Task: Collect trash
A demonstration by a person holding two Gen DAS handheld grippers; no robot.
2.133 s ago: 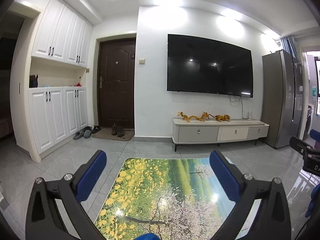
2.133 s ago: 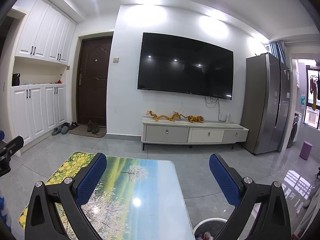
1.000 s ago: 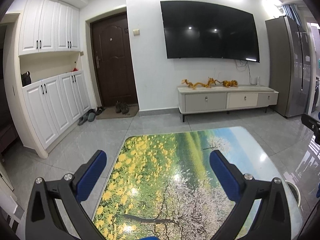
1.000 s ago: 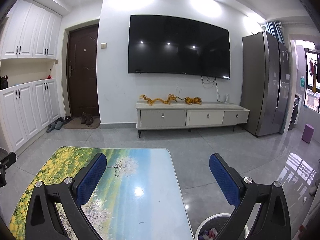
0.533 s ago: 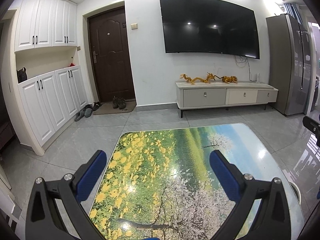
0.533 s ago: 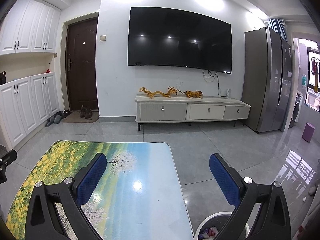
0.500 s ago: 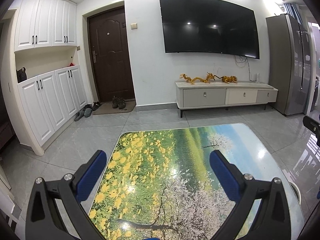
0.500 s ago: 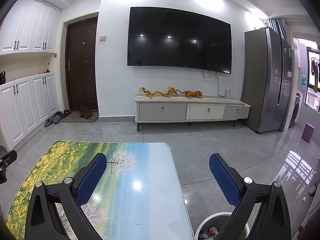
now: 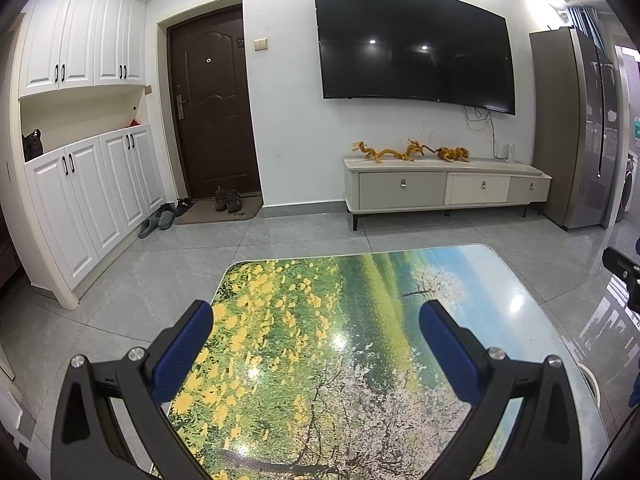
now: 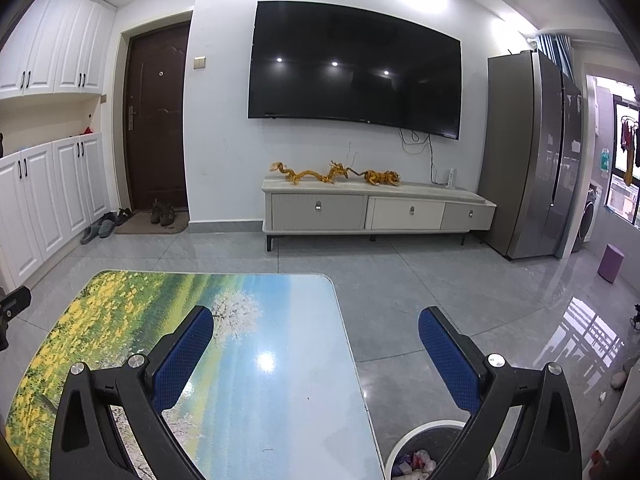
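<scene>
My left gripper (image 9: 316, 320) is open and empty, held above the glossy table (image 9: 360, 280) printed with yellow flowers and a white tree. My right gripper (image 10: 316, 324) is open and empty above the table's right part (image 10: 280, 360). A round trash bin (image 10: 416, 456) with a white rim stands on the floor beside the table's right edge, with crumpled wrappers (image 10: 420, 462) inside. A sliver of the bin's rim (image 9: 591, 380) shows in the left wrist view. No trash shows on the table.
A TV cabinet (image 10: 376, 208) with golden dragon figures stands against the far wall under a wall TV (image 10: 352, 72). A grey fridge (image 10: 532, 156) is at the right, white cupboards (image 9: 80, 184) and a brown door (image 9: 212, 108) at the left, shoes (image 9: 226, 199) by the doormat.
Both views have tilted down slightly since two seconds ago, showing more of the table and the bin. Both grippers stay open and empty.
</scene>
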